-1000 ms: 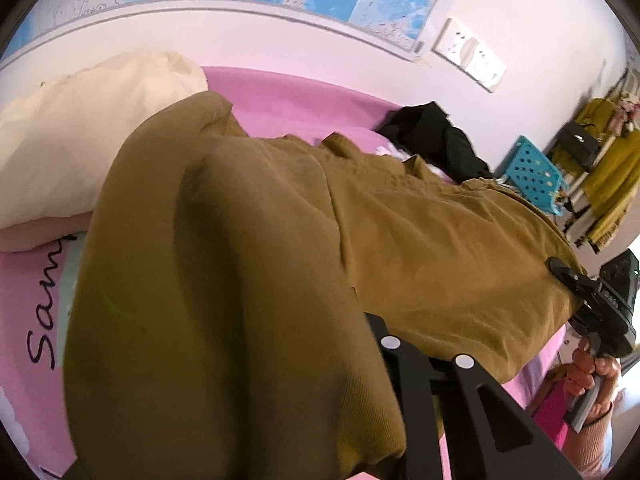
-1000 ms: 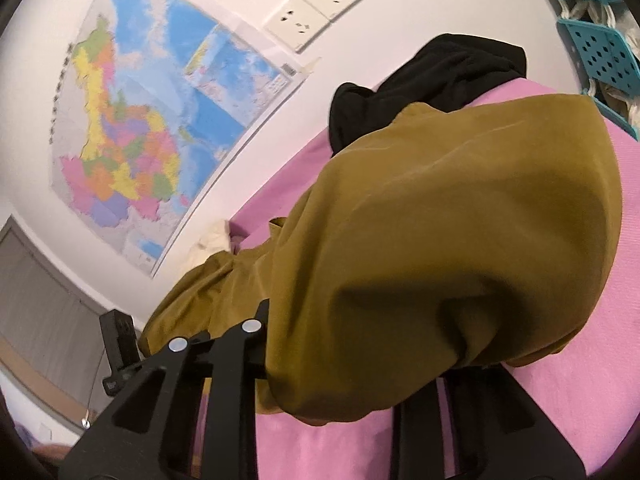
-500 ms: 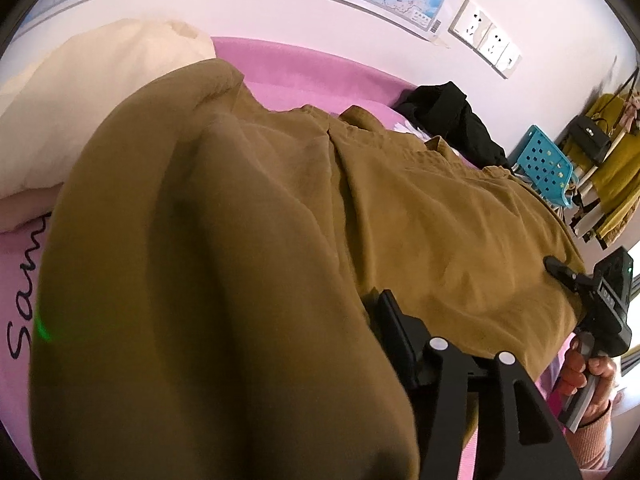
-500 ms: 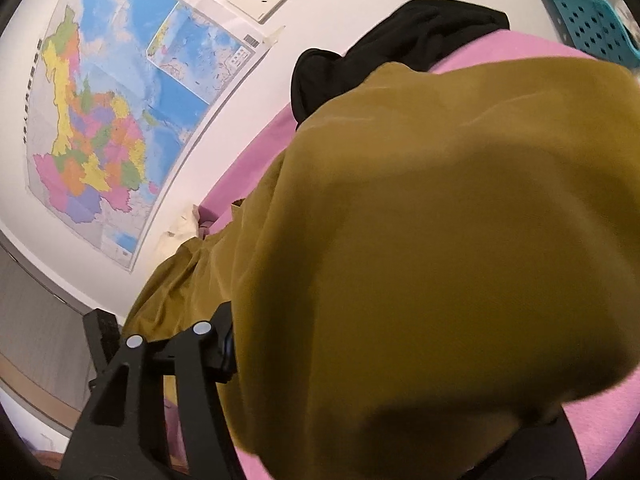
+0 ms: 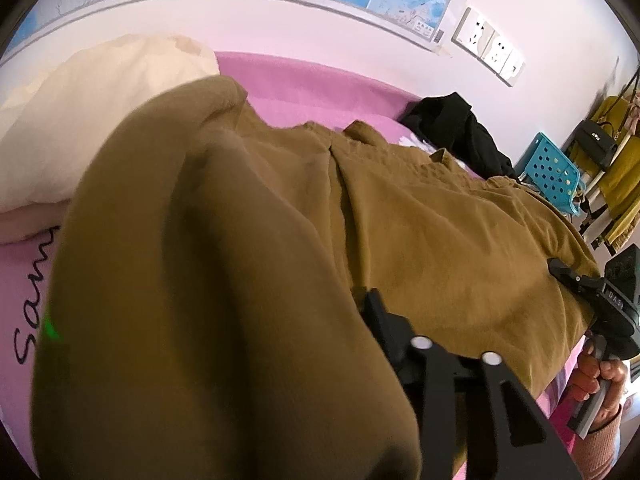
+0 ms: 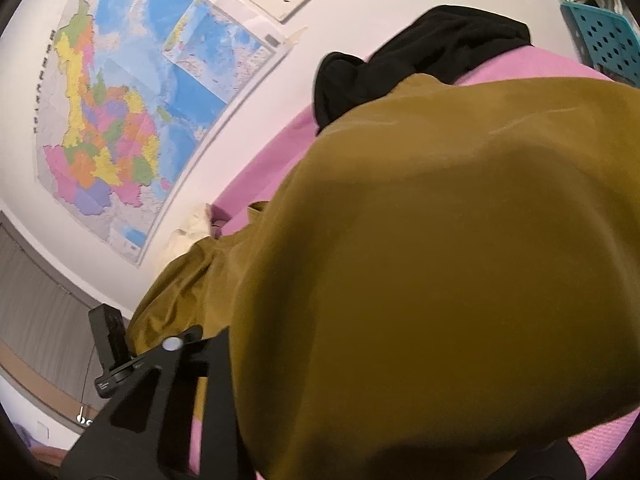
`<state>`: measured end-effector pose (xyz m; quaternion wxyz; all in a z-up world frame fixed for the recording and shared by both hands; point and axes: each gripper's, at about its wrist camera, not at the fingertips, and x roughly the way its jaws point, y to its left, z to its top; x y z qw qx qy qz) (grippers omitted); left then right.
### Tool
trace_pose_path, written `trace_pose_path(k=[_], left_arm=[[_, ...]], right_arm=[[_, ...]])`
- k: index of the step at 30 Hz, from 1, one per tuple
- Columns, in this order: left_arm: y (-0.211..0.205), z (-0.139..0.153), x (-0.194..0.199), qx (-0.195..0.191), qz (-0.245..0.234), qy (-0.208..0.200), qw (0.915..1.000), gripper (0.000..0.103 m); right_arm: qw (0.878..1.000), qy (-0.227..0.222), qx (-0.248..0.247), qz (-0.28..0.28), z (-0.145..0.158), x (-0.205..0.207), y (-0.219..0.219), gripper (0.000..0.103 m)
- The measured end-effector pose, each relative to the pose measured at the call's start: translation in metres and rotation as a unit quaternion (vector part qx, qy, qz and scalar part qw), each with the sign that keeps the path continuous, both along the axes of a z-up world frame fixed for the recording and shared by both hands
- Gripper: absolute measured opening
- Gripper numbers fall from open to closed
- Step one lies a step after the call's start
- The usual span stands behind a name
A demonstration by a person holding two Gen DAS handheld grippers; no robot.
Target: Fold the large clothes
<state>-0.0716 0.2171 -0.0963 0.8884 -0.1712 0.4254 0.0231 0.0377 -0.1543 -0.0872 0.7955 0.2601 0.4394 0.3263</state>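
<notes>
Garment (image 5: pixel 420 220), olive-brown, is spread across pink bed (image 5: pixel 320 88); its long axis runs approx. 9 to 3 o'clock in left wrist view, from cream pillow (image 5: pixel 80 120) end toward black clothing (image 5: pixel 460 128) end. The near long edge is taken at both ends, one gripper per end, so neither hand is nearer: the span is shared.

Left gripper (image 5: pixel 304 300): jaws have just been closing, w/ cloth between them. A thick fold is bunched up over the 9 o'clock finger and hides it; only the 3 o'clock finger is seen, pressed against the fabric. Pads can't be seen, but the lifted bulge is judged to be clamped.

Right gripper (image 6: pixel 360 360): jaws likewise have just been closing, cloth between them. In its own view the fabric is heaped over everything from 12 to 5 o'clock, w/ one finger exposed at 8 o'clock. From the left view it is seen at 4 o'clock, tips on the garment's corner, handle held by a hand (image 5: pixel 596 376). It is judged to be gripping the hem.

Key relation for next move: the rest of the garment lies ahead of both grippers, toward 12 o'clock, flat on the bed up to the wall w/ the map (image 6: pixel 120 120). A fold across the long axis' width would prob. be made by both ends being carried together toward 12; if one end is led ahead, the edge would be skewed.
</notes>
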Motion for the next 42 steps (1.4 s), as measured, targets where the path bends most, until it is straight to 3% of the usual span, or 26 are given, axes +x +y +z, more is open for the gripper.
trace_pose_path(k=[3,9,19,34,42], left_arm=[[-0.003,0.007,0.0,0.012,-0.009,-0.009,0.9999,0.028],[0.001,0.02,0.001,0.006,-0.016,-0.019,0.9997,0.024],[0.009,0.073,0.007,0.022,-0.025,-0.061,0.9976,0.02],[0.036,0.175,0.004,0.089,0.009,-0.157,0.9835,0.02],[0.065,0.211,-0.003,0.128,0.049,-0.185,0.9731,0.021]], right_arm=[[1.0,-0.007,0.003,0.007,0.01,0.001,0.002,0.025],[0.999,-0.028,0.008,0.018,0.033,0.004,0.008,0.023],[0.995,-0.093,0.029,0.039,0.094,0.009,0.026,0.021],[0.975,-0.2,0.065,0.073,0.195,0.027,0.071,0.02],[0.965,-0.226,0.09,0.1,0.221,0.039,0.109,0.02]])
